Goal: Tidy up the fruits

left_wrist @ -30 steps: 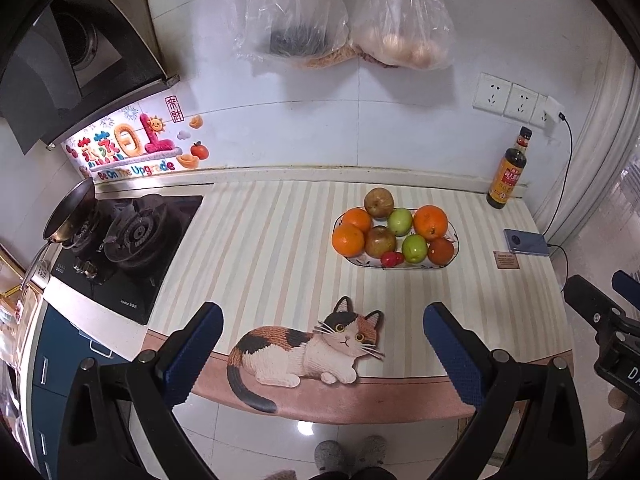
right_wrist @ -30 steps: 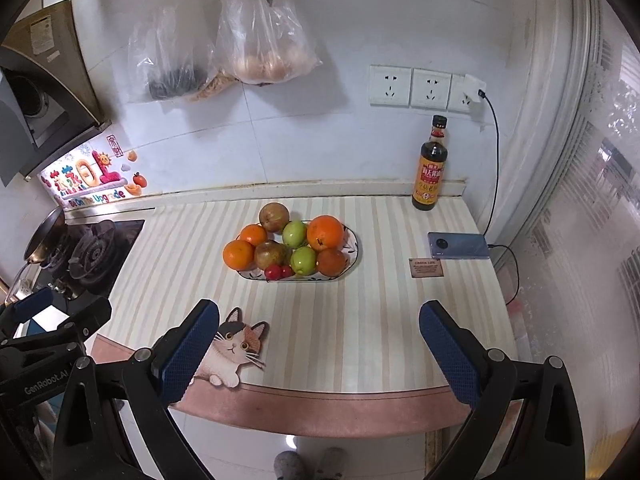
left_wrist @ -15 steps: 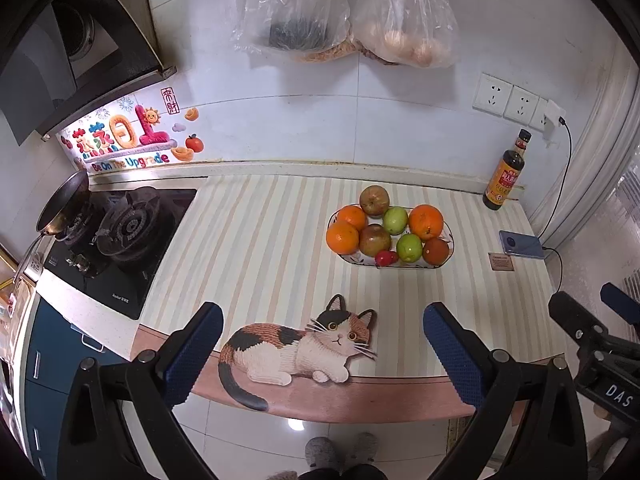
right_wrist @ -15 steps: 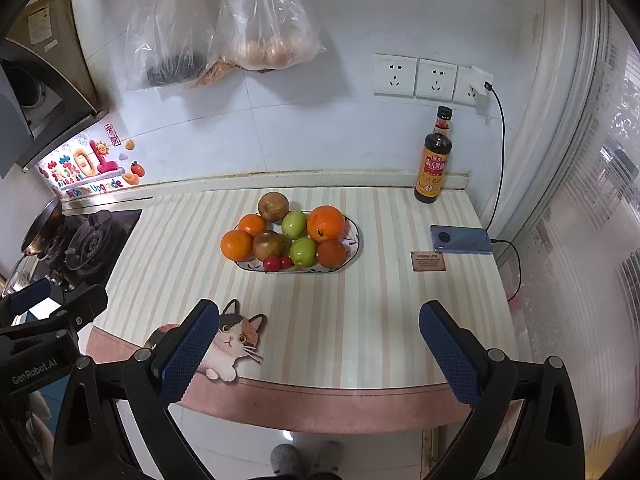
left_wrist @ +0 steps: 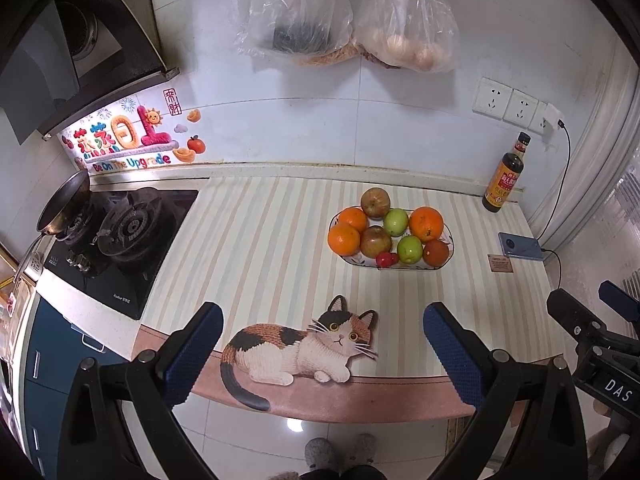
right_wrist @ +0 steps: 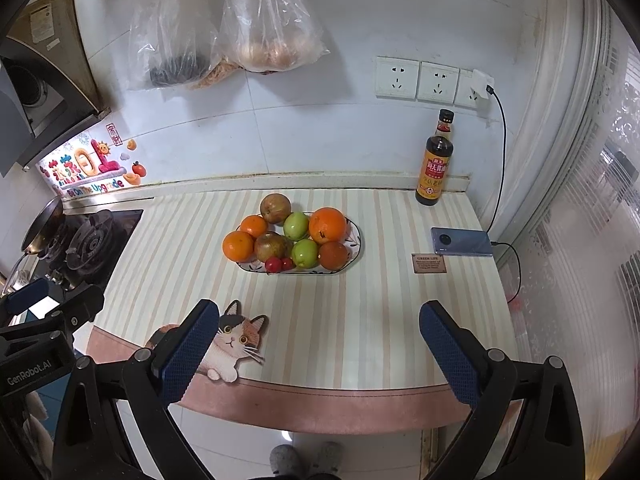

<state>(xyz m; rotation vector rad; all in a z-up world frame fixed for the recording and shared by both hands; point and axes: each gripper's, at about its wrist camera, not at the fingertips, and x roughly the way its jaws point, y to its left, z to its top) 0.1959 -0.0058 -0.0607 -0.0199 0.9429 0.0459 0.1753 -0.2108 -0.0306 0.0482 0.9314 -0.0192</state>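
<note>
Grippers, left gripper point(left_wrist: 323, 354) and right gripper point(right_wrist: 319, 352), hover before the fruit plate point(right_wrist: 352, 258) (jaws wide apart, empty).

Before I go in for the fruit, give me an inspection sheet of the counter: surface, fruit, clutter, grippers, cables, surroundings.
Surface: striped mat with cat picture at the near edge.
Job's things: oval dish holding oranges, apples, green fruits and small red fruits, piled together.
Clutter: sauce bottle, phone, small card.
Grippers: left hand-held gripper and right hand-held gripper both open, empty, short of the dish.
Cables: charging cable from wall socket to phone.
Surroundings: gas stove with pan, hanging bags.
</note>
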